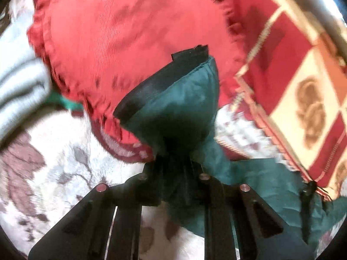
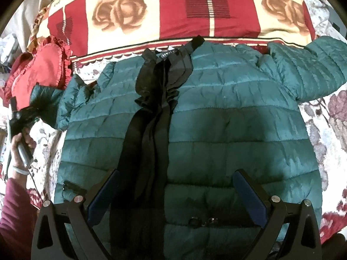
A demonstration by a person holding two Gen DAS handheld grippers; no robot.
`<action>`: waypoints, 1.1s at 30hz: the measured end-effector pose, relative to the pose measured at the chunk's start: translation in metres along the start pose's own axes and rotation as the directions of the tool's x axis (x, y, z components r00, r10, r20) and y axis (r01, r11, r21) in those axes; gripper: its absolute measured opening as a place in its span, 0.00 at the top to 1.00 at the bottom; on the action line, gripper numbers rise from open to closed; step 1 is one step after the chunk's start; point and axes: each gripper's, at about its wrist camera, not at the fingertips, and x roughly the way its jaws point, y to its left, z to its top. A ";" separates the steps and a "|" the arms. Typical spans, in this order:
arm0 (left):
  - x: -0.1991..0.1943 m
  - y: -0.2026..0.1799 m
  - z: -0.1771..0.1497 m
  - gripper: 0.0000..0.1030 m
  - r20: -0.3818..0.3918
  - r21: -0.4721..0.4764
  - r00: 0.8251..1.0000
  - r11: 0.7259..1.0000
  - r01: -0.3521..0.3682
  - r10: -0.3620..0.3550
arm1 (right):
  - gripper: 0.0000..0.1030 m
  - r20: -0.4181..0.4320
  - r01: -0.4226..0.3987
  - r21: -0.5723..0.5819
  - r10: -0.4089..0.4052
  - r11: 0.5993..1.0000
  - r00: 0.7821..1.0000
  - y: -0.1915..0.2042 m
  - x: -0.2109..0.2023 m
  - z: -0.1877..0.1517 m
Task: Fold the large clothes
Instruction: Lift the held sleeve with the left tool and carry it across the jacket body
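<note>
A teal quilted puffer jacket (image 2: 216, 125) lies spread front-up on the bed, with black lining and zipper strip (image 2: 151, 108) down its middle. Its right sleeve (image 2: 314, 69) stretches to the far right. My left gripper (image 1: 173, 160) is shut on the cuff of the left sleeve (image 1: 180, 99), which has a black band, and holds it raised. That gripper also shows in the right wrist view (image 2: 23, 112), at the far left. My right gripper (image 2: 175, 186) is open and empty, hovering over the jacket's lower hem.
A red frilled heart-shaped cushion (image 1: 121, 39) lies left of the jacket. A red and cream rose-patterned blanket (image 2: 173, 10) lies behind the collar. The bed has a white floral cover (image 1: 54, 162). A pale blue cloth (image 1: 17, 86) lies at the left.
</note>
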 end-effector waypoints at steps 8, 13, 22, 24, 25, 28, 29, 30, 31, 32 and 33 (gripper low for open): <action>-0.116 -0.053 0.014 0.87 0.088 0.110 0.987 0.986 0.124 -0.134 | 0.00 -0.001 0.017 -0.060 -0.017 0.998 1.000 0.004 -0.010 -0.006; -0.165 -0.108 0.005 0.87 0.080 0.215 0.965 0.949 0.230 -0.251 | 0.00 0.037 0.016 -0.059 -0.014 0.998 0.999 -0.005 -0.025 -0.005; -0.187 -0.224 -0.045 0.87 -0.059 0.373 0.902 0.829 0.417 -0.428 | 0.00 0.068 -0.026 0.028 0.024 0.999 0.997 -0.036 -0.047 -0.006; -0.179 -0.236 -0.057 0.87 -0.073 0.398 0.910 0.825 0.401 -0.408 | 0.00 0.084 -0.030 0.019 0.028 0.999 0.996 -0.038 -0.053 -0.009; -0.176 -0.239 -0.060 0.87 -0.072 0.407 0.917 0.827 0.387 -0.393 | 0.00 0.097 -0.032 0.005 0.031 0.999 0.995 -0.037 -0.055 -0.011; -0.154 -0.236 -0.072 0.87 -0.122 0.417 0.931 0.833 0.364 -0.345 | 0.00 0.097 -0.053 -0.031 0.056 0.998 0.994 -0.035 -0.055 -0.012; -0.148 -0.233 -0.076 0.87 -0.136 0.421 0.937 0.837 0.350 -0.323 | 0.00 0.086 -0.062 -0.030 0.064 0.998 0.994 -0.035 -0.052 -0.011; -0.142 -0.228 -0.078 0.87 -0.142 0.424 0.943 0.842 0.334 -0.302 | 0.00 0.072 -0.071 -0.026 0.073 0.997 0.995 -0.035 -0.049 -0.011; -0.136 -0.224 -0.080 0.87 -0.149 0.426 0.948 0.847 0.319 -0.282 | 0.00 0.060 -0.081 -0.019 0.082 0.997 0.995 -0.035 -0.045 -0.011; -0.130 -0.216 -0.083 0.87 -0.155 0.430 0.953 0.851 0.302 -0.260 | 0.00 0.053 -0.091 -0.016 0.092 0.996 0.994 -0.034 -0.042 -0.011; -0.125 -0.208 -0.085 0.87 -0.161 0.436 0.955 0.850 0.295 -0.249 | 0.00 0.049 -0.100 -0.016 0.101 0.995 0.994 -0.033 -0.040 -0.012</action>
